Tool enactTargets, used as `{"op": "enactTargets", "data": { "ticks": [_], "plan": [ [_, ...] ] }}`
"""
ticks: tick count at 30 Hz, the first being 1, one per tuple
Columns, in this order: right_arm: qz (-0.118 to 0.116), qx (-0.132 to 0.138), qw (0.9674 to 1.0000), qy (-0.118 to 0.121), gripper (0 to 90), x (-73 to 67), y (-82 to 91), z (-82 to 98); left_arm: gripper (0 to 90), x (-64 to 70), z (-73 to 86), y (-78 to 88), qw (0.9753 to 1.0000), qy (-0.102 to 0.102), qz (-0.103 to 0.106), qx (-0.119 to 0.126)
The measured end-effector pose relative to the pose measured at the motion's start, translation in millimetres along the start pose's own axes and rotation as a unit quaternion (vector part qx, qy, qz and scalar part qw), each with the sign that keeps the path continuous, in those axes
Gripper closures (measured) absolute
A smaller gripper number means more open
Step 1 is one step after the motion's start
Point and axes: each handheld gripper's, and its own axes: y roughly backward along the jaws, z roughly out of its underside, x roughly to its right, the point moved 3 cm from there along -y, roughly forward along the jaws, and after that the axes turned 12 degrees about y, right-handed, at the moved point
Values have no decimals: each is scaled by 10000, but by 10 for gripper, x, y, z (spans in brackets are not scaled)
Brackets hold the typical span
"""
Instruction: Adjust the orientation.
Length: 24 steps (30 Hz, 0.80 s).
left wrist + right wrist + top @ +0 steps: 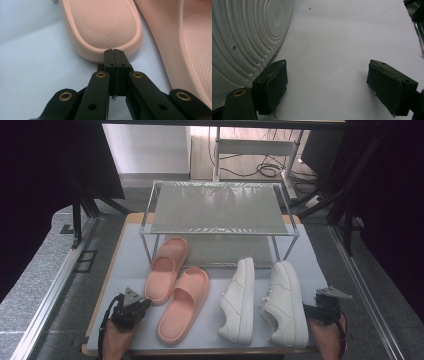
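While the right tongs gape empty, the left tongs, pressed together, touch the pink slide's heel.

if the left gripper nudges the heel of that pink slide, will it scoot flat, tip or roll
The pink slide probably scoots rather than tips: it lies flat on its broad sole on the white mat. Its thick, one-piece moulded look suggests soft foam, so likely light and a little springy. The shut left gripper meets the heel rim near its middle, though a slightly off-centre push might swing it toward the other slide.
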Motion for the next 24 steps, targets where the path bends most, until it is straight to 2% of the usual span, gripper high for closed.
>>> {"op": "enactTargets", "data": {
  "ticks": [8, 14, 24],
  "plan": [
    [-1, 0, 10000, -2, 170, -1, 0, 0, 897, 26, -109, -51, 9998, 16, -68, 171],
    [2, 3, 10000, 5, 170, 1, 0, 0, 897, 27, -130, -91, 9997, 65, -15, 244],
    [3, 3, 10000, 6, 169, 1, -1, 0, 897, 74, -73, -115, 9999, -21, 26, 95]
  ]
}}
